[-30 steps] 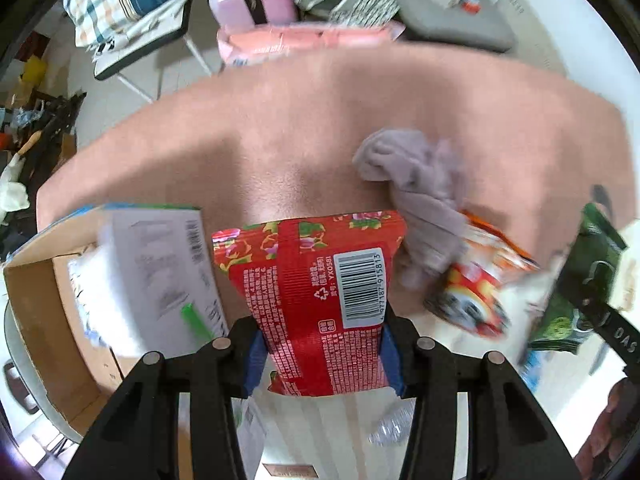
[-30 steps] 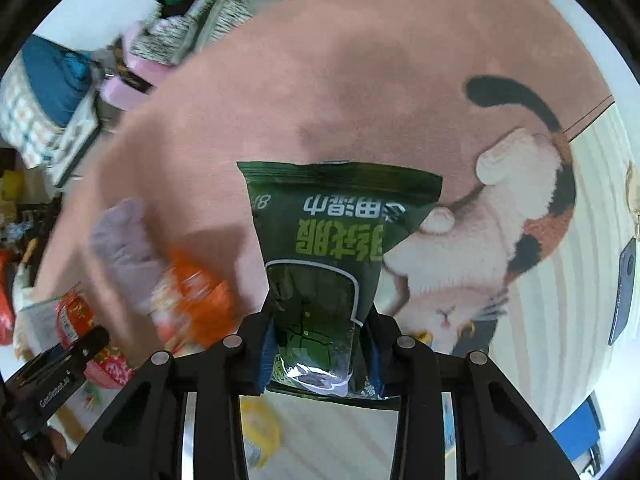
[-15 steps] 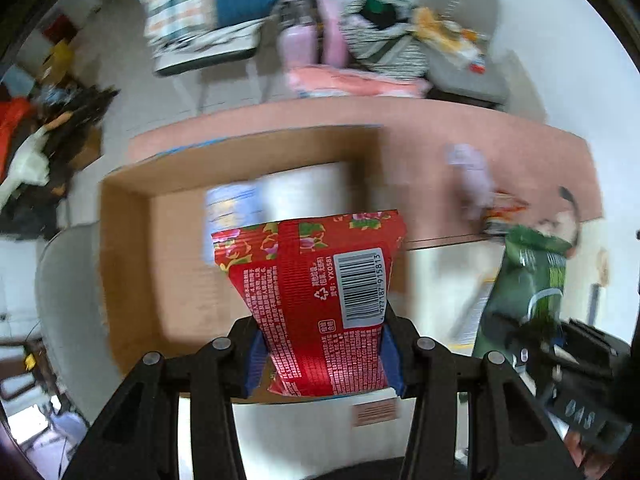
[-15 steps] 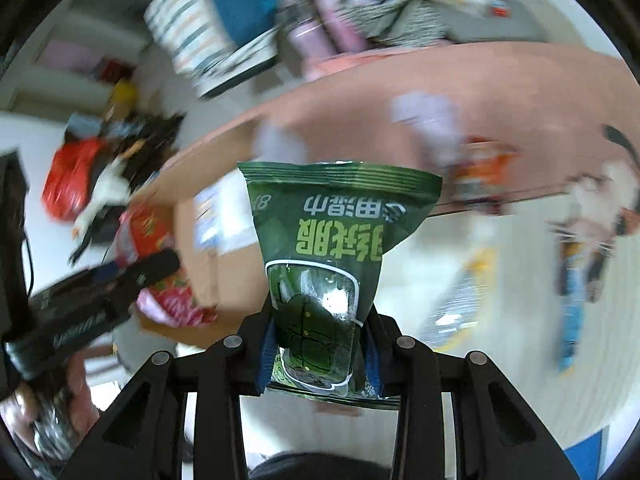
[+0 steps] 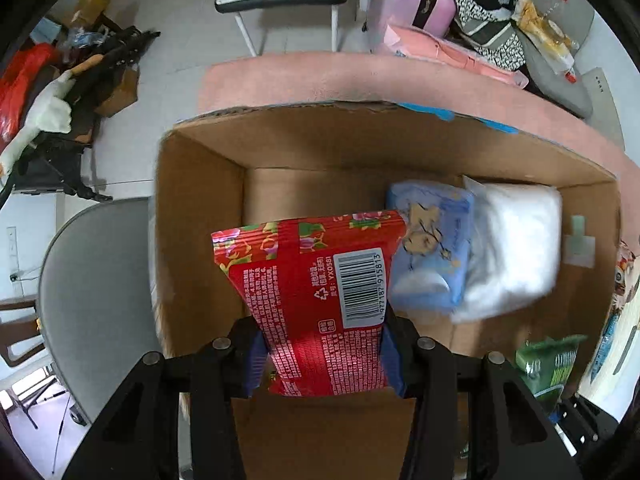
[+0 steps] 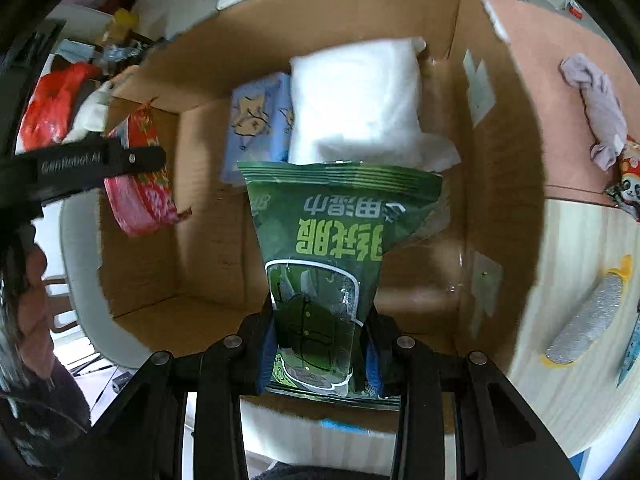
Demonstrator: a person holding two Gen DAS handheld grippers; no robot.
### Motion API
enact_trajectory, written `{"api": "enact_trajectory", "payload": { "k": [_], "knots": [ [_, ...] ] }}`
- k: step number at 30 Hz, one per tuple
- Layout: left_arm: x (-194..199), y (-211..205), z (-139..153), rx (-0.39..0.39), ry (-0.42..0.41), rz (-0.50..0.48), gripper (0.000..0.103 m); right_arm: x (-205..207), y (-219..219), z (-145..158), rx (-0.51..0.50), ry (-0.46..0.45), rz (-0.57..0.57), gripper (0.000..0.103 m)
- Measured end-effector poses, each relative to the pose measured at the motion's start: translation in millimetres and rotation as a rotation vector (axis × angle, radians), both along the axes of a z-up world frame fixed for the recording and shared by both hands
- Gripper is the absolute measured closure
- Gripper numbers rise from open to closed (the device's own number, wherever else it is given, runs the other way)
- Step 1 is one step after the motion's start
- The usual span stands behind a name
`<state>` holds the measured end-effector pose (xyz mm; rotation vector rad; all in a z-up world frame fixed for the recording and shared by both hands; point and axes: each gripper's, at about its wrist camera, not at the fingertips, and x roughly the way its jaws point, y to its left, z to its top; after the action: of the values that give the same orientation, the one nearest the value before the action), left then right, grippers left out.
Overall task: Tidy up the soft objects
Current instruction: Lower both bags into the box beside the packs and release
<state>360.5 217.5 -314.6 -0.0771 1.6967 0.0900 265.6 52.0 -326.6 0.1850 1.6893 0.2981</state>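
Cardboard box (image 5: 200, 216) stands open on a pink rug (image 5: 360, 76), and both claws hang above its opening, each gripping one packet. The left claw (image 5: 324, 364) is clamped on one red packet (image 5: 316, 292) with a barcode label, its pads pressed to the packet's lower sides, over the box's left half; in the right wrist view the same red packet (image 6: 140, 184) shows at the left wall of the box (image 6: 208, 252) under the black left claw (image 6: 132, 158). The right claw (image 6: 320, 356) is closed on one green packet (image 6: 332, 232) with pale green print and a clear window, held over the middle of the box; the left wrist view catches it (image 5: 548, 364) near the box's lower right corner. Two soft packs already lie on the box floor against the far wall, side by side and touching: one light blue pack (image 5: 432, 248) and one white pack (image 5: 516, 240). Outside the box, past its right wall, lie one grey cloth (image 6: 600, 108) on the rug and one silver scrubbing pad (image 6: 584, 320) on the pale wood floor (image 6: 568, 248).
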Motion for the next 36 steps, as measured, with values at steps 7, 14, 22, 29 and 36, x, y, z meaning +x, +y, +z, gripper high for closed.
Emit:
{"api": "enact_trajectory", "payload": {
  "k": [7,14,22,29,36],
  "knots": [
    [18,-1,-31,-0.025,0.053,-0.033,0.059,4,2,-26,-0.038,0.040,0.000,0.065],
    [28,2,-39,-0.079,0.107,0.008,0.046,15,20,-44,-0.044,0.067,0.013,0.016],
    [11,3,2,-0.089,0.024,0.026,0.018,11,19,-26,-0.061,0.029,0.000,0.009],
    [-33,11,49,-0.073,-0.109,0.037,0.006,-4,18,2,-0.136,-0.067,-0.005,0.000],
    [-87,8,76,-0.043,-0.206,0.043,0.003,-24,-6,50,-0.202,-0.195,-0.008,0.000]
  ]
}}
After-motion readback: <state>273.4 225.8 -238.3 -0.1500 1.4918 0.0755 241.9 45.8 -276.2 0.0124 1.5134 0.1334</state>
